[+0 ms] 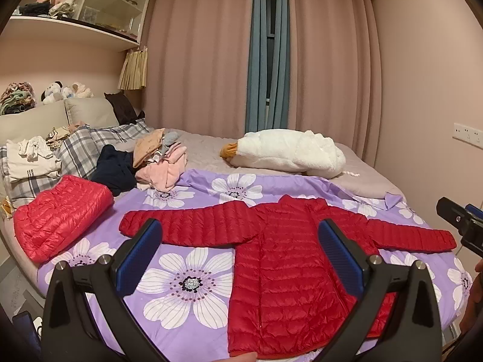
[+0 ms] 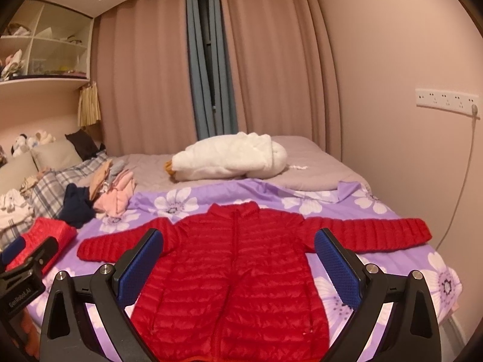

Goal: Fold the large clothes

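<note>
A red quilted puffer jacket (image 1: 283,259) lies flat, front up, on a purple flowered sheet (image 1: 187,283), both sleeves spread out sideways. It also shows in the right wrist view (image 2: 235,274). My left gripper (image 1: 238,250) is open and empty, held above the jacket's left side near the bed's front edge. My right gripper (image 2: 238,256) is open and empty, held above the jacket's body. The right gripper shows at the right edge of the left wrist view (image 1: 465,226); the left gripper shows at the left edge of the right wrist view (image 2: 24,268).
A folded red puffer jacket (image 1: 60,214) lies at the left of the bed. Behind it are a heap of loose clothes (image 1: 157,160), plaid pillows (image 1: 78,147) and a white plush goose (image 1: 289,154). A wall (image 2: 407,120) with a socket strip (image 2: 446,98) runs along the right.
</note>
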Motion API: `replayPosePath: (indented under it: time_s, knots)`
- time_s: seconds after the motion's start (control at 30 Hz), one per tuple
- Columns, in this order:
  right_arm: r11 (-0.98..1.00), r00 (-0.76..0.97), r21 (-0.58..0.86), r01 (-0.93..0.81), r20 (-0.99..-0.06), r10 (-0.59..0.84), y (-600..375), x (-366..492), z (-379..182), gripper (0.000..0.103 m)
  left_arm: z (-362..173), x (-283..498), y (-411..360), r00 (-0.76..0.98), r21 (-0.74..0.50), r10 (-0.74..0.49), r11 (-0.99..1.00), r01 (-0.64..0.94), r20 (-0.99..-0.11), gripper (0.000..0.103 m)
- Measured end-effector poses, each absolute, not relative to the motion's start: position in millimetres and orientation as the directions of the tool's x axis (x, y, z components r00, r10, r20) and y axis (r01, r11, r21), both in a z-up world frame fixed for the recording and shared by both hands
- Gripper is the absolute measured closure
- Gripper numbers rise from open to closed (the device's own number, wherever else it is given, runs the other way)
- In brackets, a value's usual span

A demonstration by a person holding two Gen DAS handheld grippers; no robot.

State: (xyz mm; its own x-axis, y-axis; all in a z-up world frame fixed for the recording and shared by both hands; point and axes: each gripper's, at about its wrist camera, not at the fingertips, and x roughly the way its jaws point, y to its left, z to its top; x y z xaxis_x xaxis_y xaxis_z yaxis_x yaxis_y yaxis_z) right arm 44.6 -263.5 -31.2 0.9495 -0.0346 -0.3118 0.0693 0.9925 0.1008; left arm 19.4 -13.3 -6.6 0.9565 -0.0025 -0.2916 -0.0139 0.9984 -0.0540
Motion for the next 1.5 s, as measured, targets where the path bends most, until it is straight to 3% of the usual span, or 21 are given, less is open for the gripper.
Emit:
replayPosePath:
  time_s: [1.5]
  knots:
    - [0.993,0.936,0.07,0.092,-0.345,-0.062,-255,55,-38,0.004,-10,27,-7,0.951,-0.072,0.003,0.997,-0.027,-0.309,0.0]
